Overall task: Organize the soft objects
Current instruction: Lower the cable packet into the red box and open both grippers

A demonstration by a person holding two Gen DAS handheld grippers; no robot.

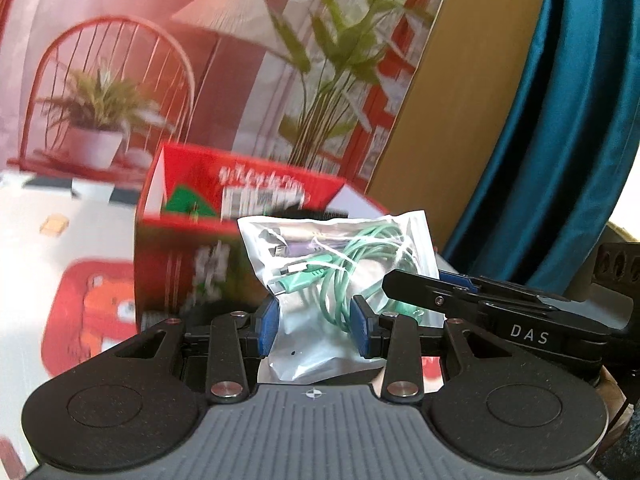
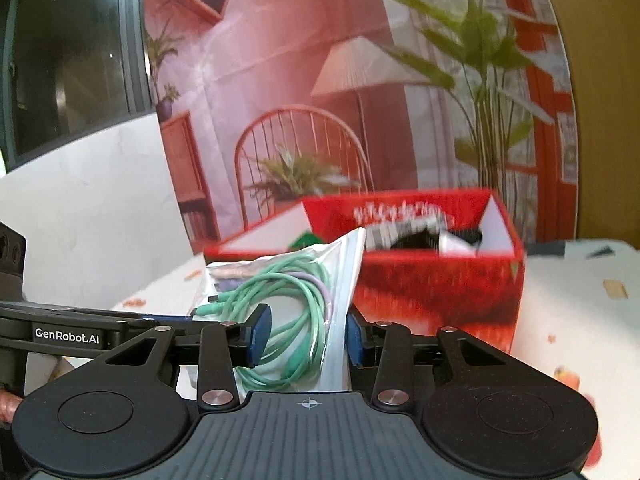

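Between blue pads of left hand-held gripper (image 1: 317,328): clear bag (image 1: 340,264) w/ green and purple cables, pinched at lower part, held upright above desk (image 1: 60,208). Right hand-held gripper (image 2: 306,338) clamps same bag (image 2: 296,304) from other side; both closed on it. Red box (image 1: 200,248) just behind bag, open top, dark item inside, blurred. Printed backdrop (image 2: 320,80) behind box.

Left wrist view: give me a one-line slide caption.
Both grippers, left gripper and right gripper, pinch a clear bag of green cables before the open red box.
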